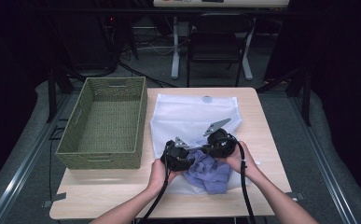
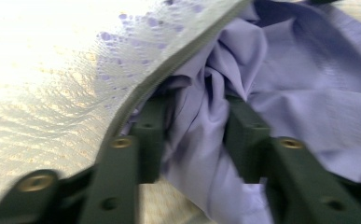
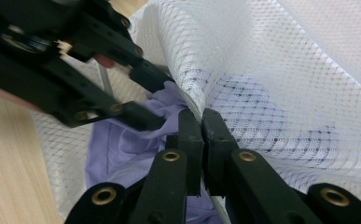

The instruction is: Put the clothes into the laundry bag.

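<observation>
A: We have the right gripper (image 3: 201,123) clamped on the rim of the white mesh bag (image 1: 192,114), jaws pressed narrow on that edge and lifting it so the mouth stays open towards us. The bag lies flat on the surface (image 1: 262,140), its long axis running from the near edge away to the far side, with the mouth at the near end.

B: And the left gripper (image 2: 197,135)? We see its jaws partly apart, a fold of the lavender garment (image 2: 308,93) lying between them. From the left gripper view the pads look slack on the cloth, so we judge it is not gripped.

A: Agreed. The garment sits bunched at the bag's mouth, near the middle of the surface, partly under the mesh and partly spilling out towards us. It lies just ahead of the left jaws, slightly to their right.

B: So the left hand (image 1: 157,175) is the nearer one for the push. We'd drive the cloth away from us, along the bag's long axis, under the lifted rim.

A: The woven basket (image 1: 103,121) stands well apart on the left.
</observation>
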{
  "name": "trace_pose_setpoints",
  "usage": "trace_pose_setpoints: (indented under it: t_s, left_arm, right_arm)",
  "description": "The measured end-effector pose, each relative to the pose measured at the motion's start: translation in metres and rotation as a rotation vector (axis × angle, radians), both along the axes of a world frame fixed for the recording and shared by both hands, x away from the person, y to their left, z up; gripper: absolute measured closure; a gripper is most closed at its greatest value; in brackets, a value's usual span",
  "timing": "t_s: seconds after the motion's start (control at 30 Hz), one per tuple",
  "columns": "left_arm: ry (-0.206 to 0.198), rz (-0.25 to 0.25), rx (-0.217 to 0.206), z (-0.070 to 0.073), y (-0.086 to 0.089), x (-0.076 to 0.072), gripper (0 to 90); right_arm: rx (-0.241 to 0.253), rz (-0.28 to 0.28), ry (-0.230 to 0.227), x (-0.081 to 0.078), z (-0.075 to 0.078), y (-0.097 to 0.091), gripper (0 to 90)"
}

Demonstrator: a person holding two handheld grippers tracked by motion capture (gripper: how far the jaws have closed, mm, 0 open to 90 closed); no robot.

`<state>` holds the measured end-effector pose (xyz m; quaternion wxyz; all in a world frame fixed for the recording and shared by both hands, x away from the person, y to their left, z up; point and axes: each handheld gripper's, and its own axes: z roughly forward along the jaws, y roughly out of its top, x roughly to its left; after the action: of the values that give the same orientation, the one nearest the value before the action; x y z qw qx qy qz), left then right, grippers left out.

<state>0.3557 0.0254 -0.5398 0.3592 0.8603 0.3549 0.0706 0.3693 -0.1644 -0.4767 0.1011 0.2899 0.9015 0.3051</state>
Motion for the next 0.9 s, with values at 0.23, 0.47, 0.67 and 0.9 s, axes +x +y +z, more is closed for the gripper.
trace_pose_setpoints:
  t_s: [0.23,0.47,0.67,0.9]
  left_arm:
    - [0.018,-0.082,0.003,0.015,0.000,-0.016,36.6]
    - [0.032,-0.145,0.026,0.011,-0.016,-0.025,26.6]
    - [0.028,-0.190,0.053,0.004,-0.032,-0.028,24.8]
    - [0.021,-0.205,0.080,-0.011,-0.043,-0.028,38.8]
  right_arm:
    - [-0.001,-0.007,0.003,0.002,-0.001,-0.003,88.0]
    - [-0.007,0.000,-0.003,0.002,-0.001,-0.002,88.1]
    - [-0.010,-0.006,0.003,0.002,-0.003,-0.002,88.0]
    - [-0.021,-0.004,0.015,0.004,-0.006,-0.002,88.1]
